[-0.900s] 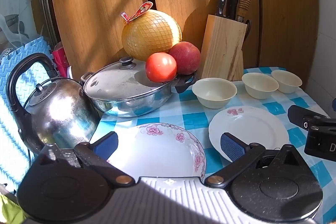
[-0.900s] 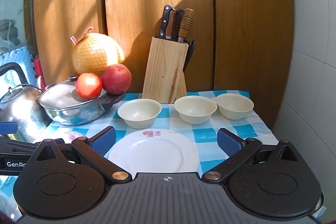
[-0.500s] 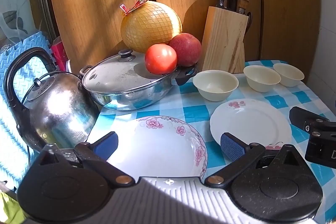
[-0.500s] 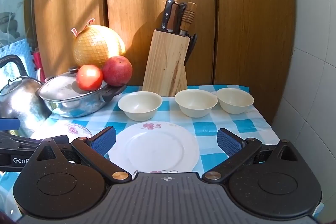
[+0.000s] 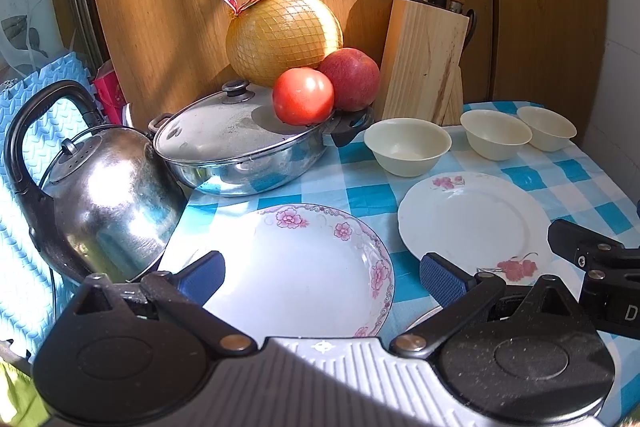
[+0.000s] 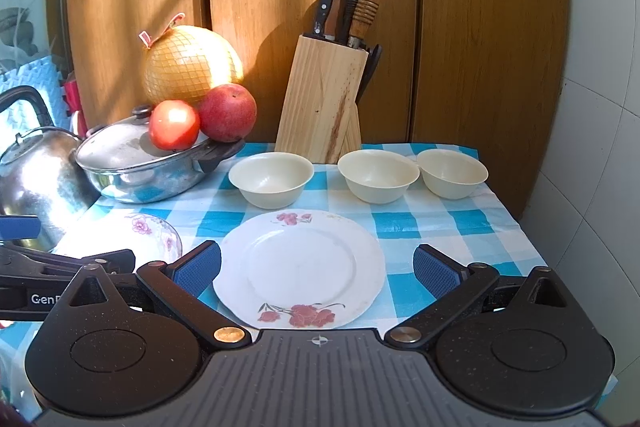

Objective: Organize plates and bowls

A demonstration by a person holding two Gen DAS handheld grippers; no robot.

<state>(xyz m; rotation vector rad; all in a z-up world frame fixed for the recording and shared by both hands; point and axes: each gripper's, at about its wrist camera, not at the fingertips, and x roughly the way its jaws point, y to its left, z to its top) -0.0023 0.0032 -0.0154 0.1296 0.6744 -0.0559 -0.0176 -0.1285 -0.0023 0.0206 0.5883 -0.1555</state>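
Both sets of jaws wide apart, holding nothing. Left gripper [image 5: 322,277] hangs over the deep floral plate [image 5: 296,267], right gripper [image 6: 316,267] over the flat plate [image 6: 300,267]; three cream bowls [image 6: 271,179] line the worktop's [image 6: 440,227] back.

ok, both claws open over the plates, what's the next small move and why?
Probably ease the right claw down to the flat plate and grip its near rim. Its jaws stand wide and empty, the plate lies between them, and nothing is stacked yet.
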